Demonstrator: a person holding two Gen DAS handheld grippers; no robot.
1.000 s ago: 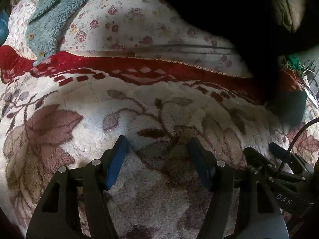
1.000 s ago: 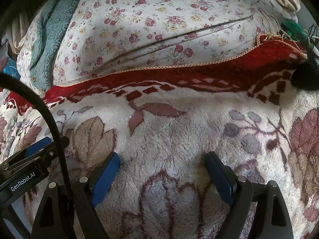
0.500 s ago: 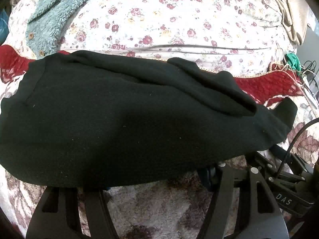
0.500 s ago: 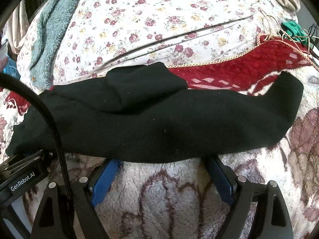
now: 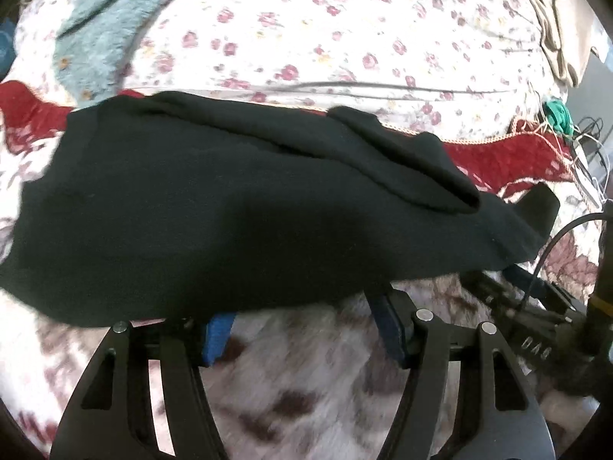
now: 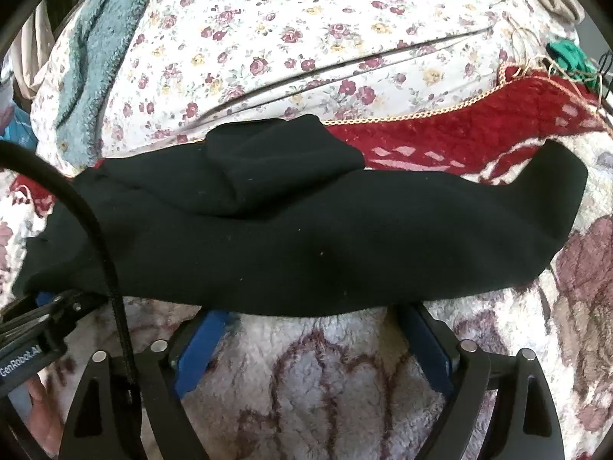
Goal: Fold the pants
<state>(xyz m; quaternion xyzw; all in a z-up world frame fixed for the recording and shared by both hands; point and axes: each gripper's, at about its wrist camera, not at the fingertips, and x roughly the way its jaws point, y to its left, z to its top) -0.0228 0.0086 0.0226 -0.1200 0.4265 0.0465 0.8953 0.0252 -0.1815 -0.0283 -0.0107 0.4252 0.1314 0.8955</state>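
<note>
Two grippers over one black pair of pants (image 6: 306,230), laid crosswise on the fleecy floral blanket (image 6: 329,375), far edge reaching onto the blanket's red border (image 6: 459,134) and, in the left wrist view, just short of the rose-print sheet (image 5: 345,19). Left gripper (image 5: 302,306) with jaws standing wide, nothing clamped, blue pads tucked beneath the near hem so the tips are hidden. Right gripper (image 6: 318,322) likewise spread wide and empty, tips lost under the same hem. Not yet folded, by the look of it: one leg lying long toward the right, the other doubled back in a lump on top (image 6: 276,165), the far cuff kinked upward. Probably best to flatten before folding: take the bunched leg at its free edge, draw it out alongside the long one, smooth both together. Worth pinching only a single layer's hem with each pair of pads, well apart from one another, and lifting just clear of the pile to avoid dragging fleece along. Thick knit, likely to slump and slide on the blanket, so slow, level pulls advised. Teal fleece garment (image 6: 92,50) at the far left, well clear.
</note>
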